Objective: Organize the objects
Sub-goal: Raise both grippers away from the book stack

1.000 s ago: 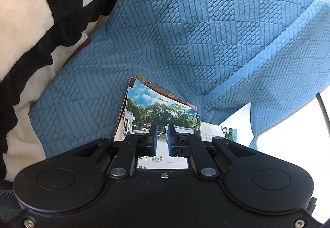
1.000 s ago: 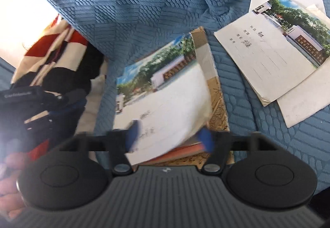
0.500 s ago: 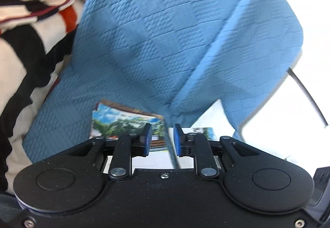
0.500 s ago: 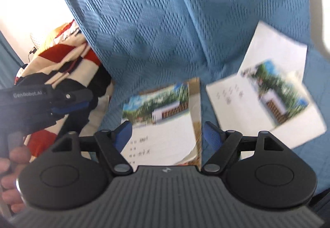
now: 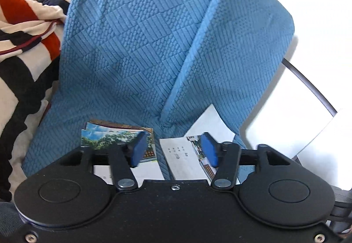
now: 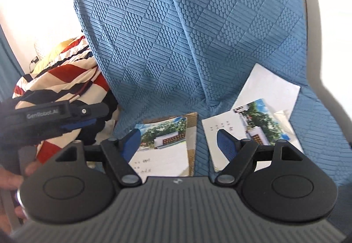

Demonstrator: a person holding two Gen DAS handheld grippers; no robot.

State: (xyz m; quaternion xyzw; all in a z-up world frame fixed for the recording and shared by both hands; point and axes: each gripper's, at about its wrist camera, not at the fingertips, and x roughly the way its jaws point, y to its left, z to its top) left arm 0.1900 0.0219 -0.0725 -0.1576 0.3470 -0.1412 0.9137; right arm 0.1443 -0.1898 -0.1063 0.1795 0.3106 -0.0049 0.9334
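Note:
A stack of notebooks [image 6: 164,144] with a photo cover lies on the blue-covered chair seat [image 6: 319,128], left of centre; in the left wrist view the stack [image 5: 114,136] shows behind the fingers. To its right another notebook [image 6: 242,126] rests on a white sheet [image 6: 270,82]; it also shows as the right notebook [image 5: 182,158] in the left wrist view. My left gripper [image 5: 173,149] hangs above both, jaws opening, nothing between them. My right gripper [image 6: 178,142] stands open and empty above the seat. The left gripper [image 6: 74,125] also shows at the left of the right wrist view.
A red, black and white striped blanket [image 5: 24,29] is heaped left of the chair. The blue chair back [image 5: 143,34] rises behind the notebooks. A dark metal armrest tube [image 5: 308,86] curves at the right. A hand [image 6: 11,177] holds the left tool.
Both grippers have risen and pulled back from the seat. The left jaws, shut over the left stack before, have spread apart and hold nothing. The right gripper stayed open.

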